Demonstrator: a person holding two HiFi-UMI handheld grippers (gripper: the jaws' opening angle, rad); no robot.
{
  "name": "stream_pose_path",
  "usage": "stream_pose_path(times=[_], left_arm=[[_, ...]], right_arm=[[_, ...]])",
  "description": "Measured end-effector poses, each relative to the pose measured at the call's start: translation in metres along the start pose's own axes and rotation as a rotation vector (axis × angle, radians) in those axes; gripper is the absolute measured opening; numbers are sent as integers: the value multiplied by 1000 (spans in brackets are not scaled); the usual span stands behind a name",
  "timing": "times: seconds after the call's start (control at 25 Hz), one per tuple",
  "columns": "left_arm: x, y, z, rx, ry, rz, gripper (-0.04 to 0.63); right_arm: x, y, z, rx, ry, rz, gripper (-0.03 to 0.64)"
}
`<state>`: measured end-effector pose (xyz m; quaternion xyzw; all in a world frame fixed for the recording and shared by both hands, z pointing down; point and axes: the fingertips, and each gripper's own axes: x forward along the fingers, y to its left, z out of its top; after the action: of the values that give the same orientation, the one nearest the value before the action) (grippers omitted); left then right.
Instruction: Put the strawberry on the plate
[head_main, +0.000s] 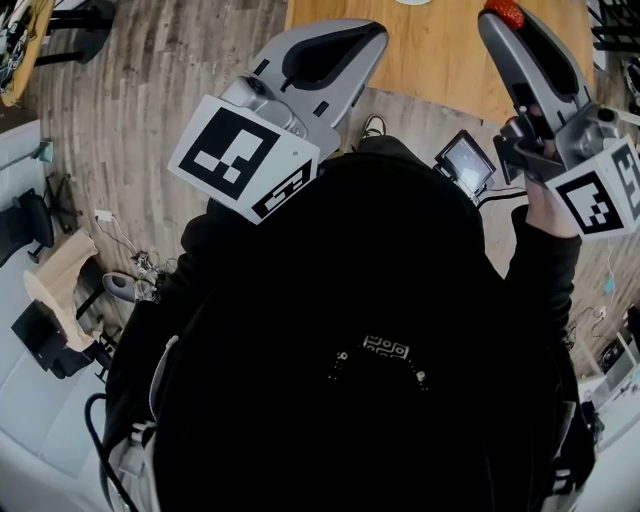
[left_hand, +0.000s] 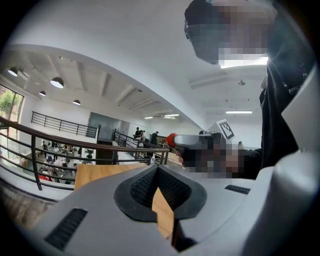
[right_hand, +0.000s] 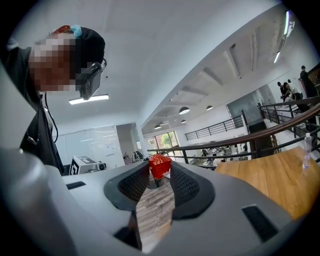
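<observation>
The red strawberry (right_hand: 159, 165) is pinched between the tips of my right gripper (right_hand: 159, 172), which is shut on it and held up in the air. In the head view the strawberry (head_main: 505, 12) shows at the tip of the right gripper (head_main: 498, 22), over the near edge of the wooden table (head_main: 440, 55). My left gripper (head_main: 370, 40) is raised beside it at the left, its jaws shut with nothing between them (left_hand: 158, 171). From the left gripper view the strawberry (left_hand: 171, 140) is visible at the right gripper's tip. A white sliver (head_main: 412, 2) at the top edge may be the plate.
My body in black clothing fills the lower head view. A small screen device (head_main: 465, 163) hangs near my right hand. A water bottle (right_hand: 306, 150) stands on the table. A metal railing (right_hand: 250, 142) runs behind. Chairs and cables (head_main: 60, 300) lie on the floor at left.
</observation>
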<state>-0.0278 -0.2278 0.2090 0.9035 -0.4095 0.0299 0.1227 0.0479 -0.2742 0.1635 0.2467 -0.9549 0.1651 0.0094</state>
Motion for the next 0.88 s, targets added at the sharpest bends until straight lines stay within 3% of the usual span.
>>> stream_pose_path(times=[0.44,0.72,0.88], left_arm=[[85,1,-16,-9,74,-5,-3],[88,14,-46,-14,116,-23,-3],[83,2,-28,-1,96,-128,-3]], right_arm=[[0,-95,-18,87,40,42,138],[3,-111,-45,118,7,4,138],[-10,-91,-25,81,1,-79,138]])
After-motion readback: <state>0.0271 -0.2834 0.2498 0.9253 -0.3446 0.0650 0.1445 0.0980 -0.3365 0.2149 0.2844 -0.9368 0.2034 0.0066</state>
